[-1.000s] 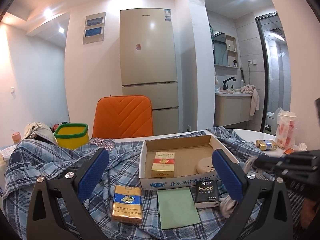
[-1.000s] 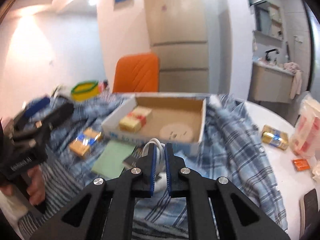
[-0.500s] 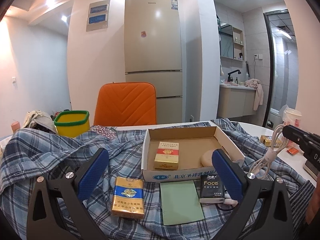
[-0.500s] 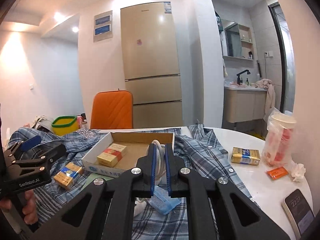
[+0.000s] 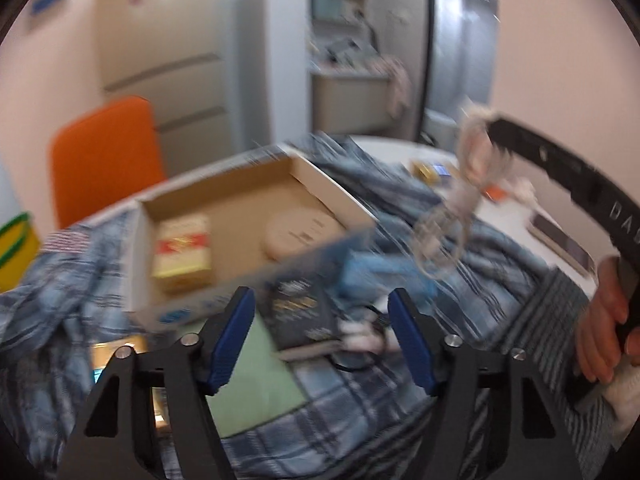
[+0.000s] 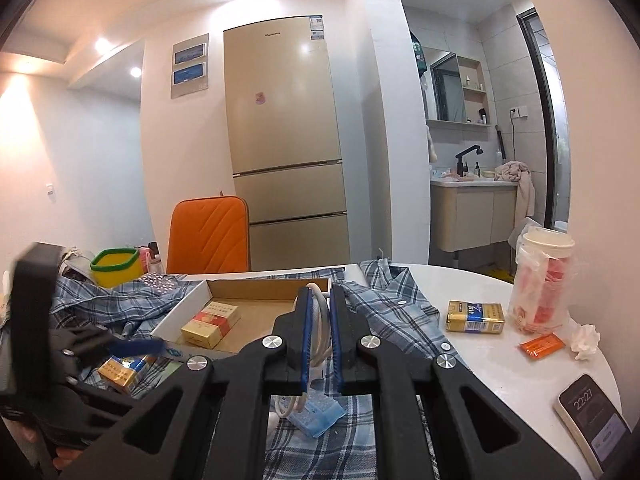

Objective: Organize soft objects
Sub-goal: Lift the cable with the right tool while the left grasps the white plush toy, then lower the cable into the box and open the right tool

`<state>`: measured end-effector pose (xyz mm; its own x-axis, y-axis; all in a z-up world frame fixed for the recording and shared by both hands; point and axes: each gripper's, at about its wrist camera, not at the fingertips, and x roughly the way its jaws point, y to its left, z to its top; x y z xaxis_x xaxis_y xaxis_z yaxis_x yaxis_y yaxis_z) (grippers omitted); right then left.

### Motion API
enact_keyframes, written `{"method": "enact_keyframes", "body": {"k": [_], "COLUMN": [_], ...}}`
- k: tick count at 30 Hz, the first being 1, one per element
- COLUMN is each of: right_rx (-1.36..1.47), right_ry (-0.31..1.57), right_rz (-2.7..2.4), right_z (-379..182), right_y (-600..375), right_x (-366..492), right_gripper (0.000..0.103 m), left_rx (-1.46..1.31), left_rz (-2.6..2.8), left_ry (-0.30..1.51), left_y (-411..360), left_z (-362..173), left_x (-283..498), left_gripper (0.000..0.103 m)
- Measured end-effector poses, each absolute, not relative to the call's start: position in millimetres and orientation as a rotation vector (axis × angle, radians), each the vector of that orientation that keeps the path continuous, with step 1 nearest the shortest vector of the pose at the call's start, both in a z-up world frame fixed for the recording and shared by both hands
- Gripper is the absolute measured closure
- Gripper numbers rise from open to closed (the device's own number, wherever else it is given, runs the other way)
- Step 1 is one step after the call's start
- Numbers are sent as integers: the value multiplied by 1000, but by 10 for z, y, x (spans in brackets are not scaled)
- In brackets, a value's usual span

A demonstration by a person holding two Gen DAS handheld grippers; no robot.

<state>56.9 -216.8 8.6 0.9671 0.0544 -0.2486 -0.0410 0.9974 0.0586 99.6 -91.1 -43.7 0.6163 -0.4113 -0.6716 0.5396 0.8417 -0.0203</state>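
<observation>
My right gripper (image 6: 320, 330): jaws clamped on the white cable (image 6: 316, 320), whose coil dangles clear above the plaid shirt (image 6: 384, 308). My left gripper (image 5: 322, 340): jaws have just been closing, now half apart, holding nothing, poised over the dark tissue pack (image 5: 300, 312) just in front of the cardboard box (image 5: 248, 184). Green pad (image 5: 256, 384) lies beside the pack. Box near wall faces me; its floor is open right of the red-gold pack (image 6: 208, 322). Right of the box, bare white tabletop (image 6: 500, 364) toward the phone (image 6: 592, 416).
</observation>
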Motion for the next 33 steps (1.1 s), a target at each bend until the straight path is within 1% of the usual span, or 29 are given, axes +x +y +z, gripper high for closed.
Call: {"method": "enact_keyframes", "body": {"k": [1,3,7,8,10,14,17,21,30,33], "right_rx": [53,57,57,53,46,40,34,33,24,16], "right_ry": [249,242,258,261,266,267,272,275,269,270], "right_rz": [44,36,32,32,41,48,50,52,64,71], "right_z": [89,92,70,65,60,57,51,44,24,22], "right_y": [-2171,-2179,-2179,-2171,-2156,-2150,-2140,-2137,-2129,-2120], "right_x": [563,557,575,578,584,574,587,588,588,584], "right_gripper": [94,94,94,94,94,94,94,94,94,94], "left_rx": [202,232,295,313,343,354,330,297,172,158], "left_rz": [-574,-613,-686,-703,-715,-696,-695,-681,-552,-446], "left_ry": [745,786,833,843,869,946,948,864,574,505], "left_y": [-966,-1076,-1268,-1312,-1386,-1437,-1408,-1291,-870,-755], "left_z": [-461,-517,-621,-653,-716,-842,-836,-715,-320,-248], "left_x": [1011,1031,982,968,957,1051,1065,980,746,666], "left_gripper": [41,44,59,61,70,74,81,83,84,84]}}
